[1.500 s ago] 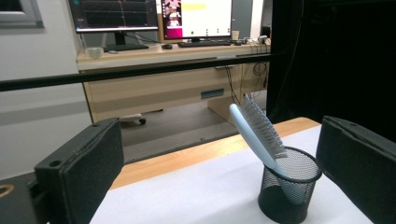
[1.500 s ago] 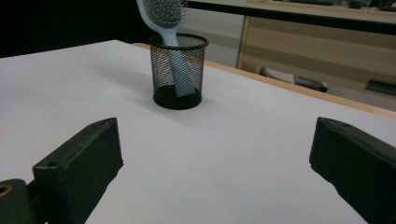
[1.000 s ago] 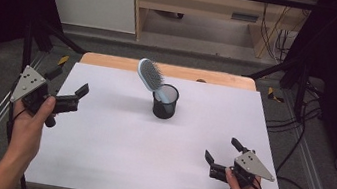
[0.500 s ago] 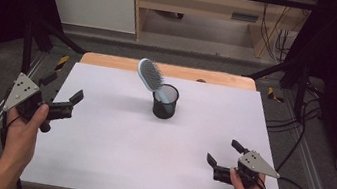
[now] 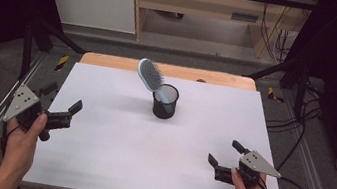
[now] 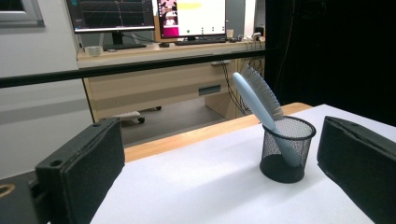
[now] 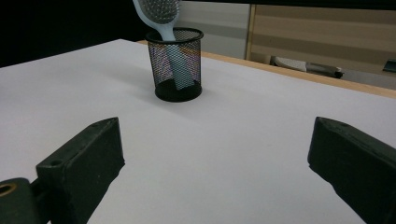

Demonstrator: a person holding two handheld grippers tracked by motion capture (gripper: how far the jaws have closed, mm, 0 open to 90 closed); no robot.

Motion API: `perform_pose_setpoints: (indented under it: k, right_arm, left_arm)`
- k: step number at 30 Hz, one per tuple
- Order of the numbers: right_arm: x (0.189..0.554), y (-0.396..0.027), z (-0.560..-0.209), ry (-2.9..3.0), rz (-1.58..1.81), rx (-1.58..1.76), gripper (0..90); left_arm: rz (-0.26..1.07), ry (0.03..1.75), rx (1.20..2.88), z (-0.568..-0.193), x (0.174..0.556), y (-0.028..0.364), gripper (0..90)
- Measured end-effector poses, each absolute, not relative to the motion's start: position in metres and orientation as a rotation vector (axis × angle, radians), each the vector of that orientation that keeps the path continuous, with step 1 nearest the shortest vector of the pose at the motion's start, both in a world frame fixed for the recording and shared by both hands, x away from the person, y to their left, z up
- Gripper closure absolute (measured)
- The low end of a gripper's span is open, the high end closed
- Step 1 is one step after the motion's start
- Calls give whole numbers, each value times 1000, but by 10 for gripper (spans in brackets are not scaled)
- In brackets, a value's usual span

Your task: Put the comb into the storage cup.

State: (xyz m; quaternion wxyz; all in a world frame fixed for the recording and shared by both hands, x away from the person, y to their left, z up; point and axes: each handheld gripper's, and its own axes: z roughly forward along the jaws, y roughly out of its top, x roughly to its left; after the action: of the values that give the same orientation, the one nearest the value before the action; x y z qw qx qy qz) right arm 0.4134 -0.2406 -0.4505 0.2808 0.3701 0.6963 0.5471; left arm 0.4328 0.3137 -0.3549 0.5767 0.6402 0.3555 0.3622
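Hairbrush [image 5: 151, 76] handle-down in mesh cup [image 5: 165, 101], head leaning on rim for support. Left gripper [image 5: 60, 104] and right gripper [image 5: 225, 153] wide, empty, well apart on desk [image 5: 112, 152].

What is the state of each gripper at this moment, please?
Left gripper: open, holding nothing.
Right gripper: open, holding nothing; apart from the black wire-mesh cup with the pale blue plastic hairbrush.

Both grippers' fingers [image 5: 61, 103] spread wide.
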Motion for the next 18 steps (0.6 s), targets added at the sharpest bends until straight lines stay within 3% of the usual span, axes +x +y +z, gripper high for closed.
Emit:
perform_pose_setpoints:
  k: [18]
  right_arm:
    - [412, -245, -451, 1843, 1478, 991, 32]
  left_arm:
    - [820, 845, 1499, -386, 427, 321, 9]
